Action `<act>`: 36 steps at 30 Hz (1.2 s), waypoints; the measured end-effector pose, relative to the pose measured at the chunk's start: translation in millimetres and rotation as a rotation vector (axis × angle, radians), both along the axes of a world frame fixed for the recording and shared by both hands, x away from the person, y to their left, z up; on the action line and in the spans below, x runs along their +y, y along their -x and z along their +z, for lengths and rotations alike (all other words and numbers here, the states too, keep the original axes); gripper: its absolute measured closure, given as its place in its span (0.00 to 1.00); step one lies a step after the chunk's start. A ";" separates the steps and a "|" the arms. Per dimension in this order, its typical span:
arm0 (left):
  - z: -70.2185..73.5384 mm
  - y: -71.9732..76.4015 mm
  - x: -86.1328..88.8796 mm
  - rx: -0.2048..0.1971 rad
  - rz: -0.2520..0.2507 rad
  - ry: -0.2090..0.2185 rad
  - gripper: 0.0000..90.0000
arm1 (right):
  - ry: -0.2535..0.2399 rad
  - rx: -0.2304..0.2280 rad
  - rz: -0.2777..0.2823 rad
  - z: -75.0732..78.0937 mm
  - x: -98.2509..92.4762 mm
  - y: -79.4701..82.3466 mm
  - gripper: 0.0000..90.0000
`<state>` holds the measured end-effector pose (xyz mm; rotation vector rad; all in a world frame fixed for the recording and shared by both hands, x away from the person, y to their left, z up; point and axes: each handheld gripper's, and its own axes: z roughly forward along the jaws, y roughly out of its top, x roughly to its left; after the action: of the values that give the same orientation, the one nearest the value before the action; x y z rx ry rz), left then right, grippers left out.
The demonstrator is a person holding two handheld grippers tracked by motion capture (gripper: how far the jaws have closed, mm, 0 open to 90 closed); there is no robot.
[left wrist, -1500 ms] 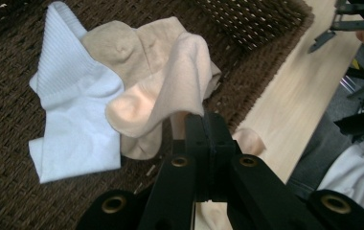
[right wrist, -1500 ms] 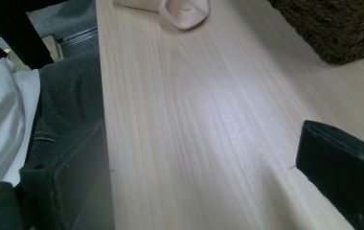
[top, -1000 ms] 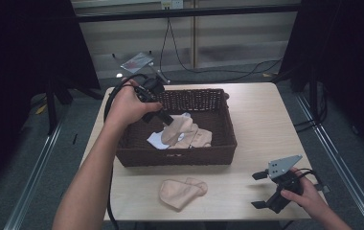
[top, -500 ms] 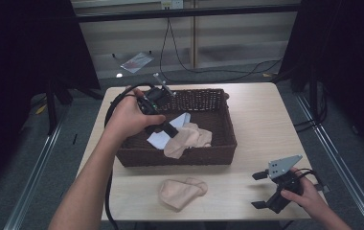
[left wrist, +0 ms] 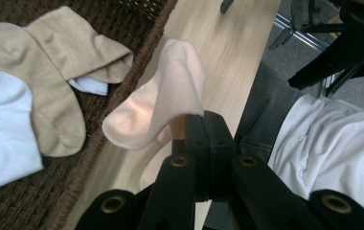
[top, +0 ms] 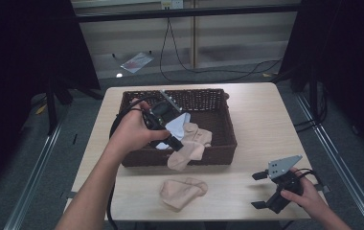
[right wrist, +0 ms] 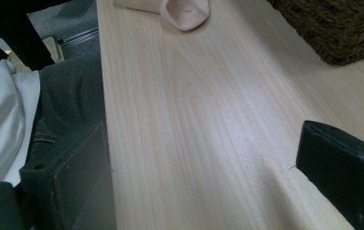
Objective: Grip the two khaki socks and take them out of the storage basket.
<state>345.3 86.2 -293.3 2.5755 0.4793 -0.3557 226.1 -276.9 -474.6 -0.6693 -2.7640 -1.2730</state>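
A person at a pale wooden worktop (top: 261, 120) works with a hand-held gripper in each hand. The left gripper (top: 174, 142) is clamped tight on one end of a pale peach sock (top: 186, 154), which hangs from its closed jaws over the near wall of a dark wicker basket (top: 218, 103); seen along the left gripper (left wrist: 203, 125) itself, the sock (left wrist: 163, 100) droops just outside the basket's rim (left wrist: 142, 62), above the bare wood. Inside the basket lie a tan sock (left wrist: 51, 72), folded over on itself, and a white cloth (left wrist: 3, 129) beside and partly under it. The basket sits towards the far left of the worktop, its long side parallel to the near edge. A second peach sock (top: 182, 191) lies crumpled on the worktop between the basket and the near edge, well apart from the one being held. Near the front right corner the right gripper (top: 266, 189) rests low over the wood with its jaws spread wide and nothing between them; its own camera shows bare worktop (right wrist: 194, 134) between the two black pads, with the crumpled sock (right wrist: 180, 12) and a corner of the basket (right wrist: 333, 28) farther off.
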 end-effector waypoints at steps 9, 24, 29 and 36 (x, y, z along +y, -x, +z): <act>-18.9 1.4 -7.7 -0.002 -0.023 -0.039 1.00 | 0.001 -0.002 -0.001 0.5 -0.5 0.1 0.03; -47.4 6.6 -15.9 0.011 -0.030 -0.035 1.00 | 0.002 -0.002 0.001 0.3 -0.2 0.0 0.03; -53.3 6.5 -16.9 0.020 -0.037 -0.049 1.00 | 0.003 -0.002 -0.001 0.3 -0.1 -0.2 0.03; -62.2 7.4 -19.4 0.026 -0.034 -0.047 1.00 | 0.003 -0.002 0.001 0.1 0.0 -0.2 0.03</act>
<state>337.8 66.8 -355.6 2.6307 0.4586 -0.3940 226.3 -276.9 -474.5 -0.6678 -2.7679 -1.2697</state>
